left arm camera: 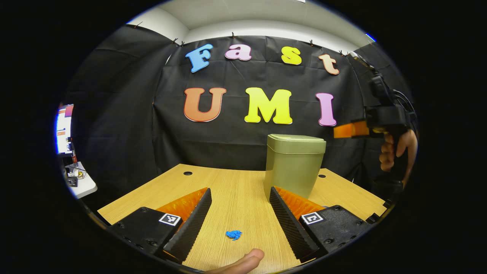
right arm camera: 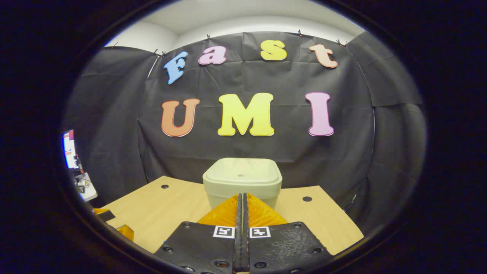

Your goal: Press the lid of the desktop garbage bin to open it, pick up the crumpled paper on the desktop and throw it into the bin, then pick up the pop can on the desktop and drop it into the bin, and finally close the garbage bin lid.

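A: Where's the bin (right arm camera: 242, 179) from the right gripper (right arm camera: 242, 201)?
B: Straight ahead and below it; in the right gripper view the two fingers are pressed together with nothing between them, and their tips point at the front edge of the lid (right arm camera: 242, 172); the lid lies flat, so the bin is not yet open.

A: And the left gripper (left arm camera: 240, 198)?
B: Spread wide and empty, low over the table (left arm camera: 236, 186); the bin (left arm camera: 293, 167) stands ahead of it and off toward its right finger; the crumpled paper (left arm camera: 233, 234), a small blue wad, lies on the table on the near side of the bin, between those open fingers and short of the tips.

A: Which hand takes the lid, then?
B: The right, I'd judge; in the left gripper view it (left arm camera: 350, 129) hangs beside the bin at about lid height, held by a hand (left arm camera: 395, 150); a push forward and down onto the lid looks like the coming move.

A: The can?
B: I can't place it.
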`<action>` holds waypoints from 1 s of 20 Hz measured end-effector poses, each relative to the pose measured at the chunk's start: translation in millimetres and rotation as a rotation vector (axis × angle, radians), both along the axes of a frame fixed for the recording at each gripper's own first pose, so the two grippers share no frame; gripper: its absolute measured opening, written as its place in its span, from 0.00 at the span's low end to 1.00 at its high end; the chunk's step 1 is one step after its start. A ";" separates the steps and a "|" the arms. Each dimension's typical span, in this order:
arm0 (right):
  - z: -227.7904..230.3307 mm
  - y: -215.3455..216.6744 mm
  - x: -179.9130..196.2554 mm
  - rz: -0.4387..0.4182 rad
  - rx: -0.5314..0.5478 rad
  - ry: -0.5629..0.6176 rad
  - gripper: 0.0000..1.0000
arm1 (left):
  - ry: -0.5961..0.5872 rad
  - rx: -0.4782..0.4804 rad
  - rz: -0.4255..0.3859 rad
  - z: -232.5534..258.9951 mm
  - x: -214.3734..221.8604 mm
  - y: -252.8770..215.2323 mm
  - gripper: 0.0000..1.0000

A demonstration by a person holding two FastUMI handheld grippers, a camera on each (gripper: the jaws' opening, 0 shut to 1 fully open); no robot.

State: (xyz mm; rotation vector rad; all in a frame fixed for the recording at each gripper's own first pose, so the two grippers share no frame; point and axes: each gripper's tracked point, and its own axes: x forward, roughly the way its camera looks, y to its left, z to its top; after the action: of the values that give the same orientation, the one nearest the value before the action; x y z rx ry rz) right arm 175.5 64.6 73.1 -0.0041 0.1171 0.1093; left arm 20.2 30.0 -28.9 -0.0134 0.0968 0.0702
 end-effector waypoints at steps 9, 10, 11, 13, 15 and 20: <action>-17.4 20.8 115.9 -0.050 -0.039 0.139 0.00 | 0.003 -0.001 0.014 -1.7 0.8 8.3 0.99; -24.2 19.2 123.1 -0.065 -0.051 0.159 0.00 | 0.007 -0.003 0.015 -3.5 1.9 9.9 0.99; -26.4 19.4 127.2 -0.069 -0.053 0.168 0.00 | 0.009 -0.004 0.018 -3.4 2.5 11.8 0.99; -27.1 19.3 134.3 -0.073 -0.036 0.165 0.00 | 0.007 0.001 0.025 -1.7 1.8 14.7 0.99; -32.5 18.5 132.8 -0.069 -0.029 0.185 0.00 | 0.007 -0.002 0.040 -2.2 1.9 20.7 0.99; -37.8 17.8 129.2 -0.094 -0.088 0.210 0.01 | 0.015 -0.009 0.041 -3.6 2.1 19.2 0.99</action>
State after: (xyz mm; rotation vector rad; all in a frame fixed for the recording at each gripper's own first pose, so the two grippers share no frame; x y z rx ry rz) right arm 304.7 82.4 35.3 -0.0746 0.3314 0.0103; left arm 22.3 49.2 -32.5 -0.0241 0.1116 0.1110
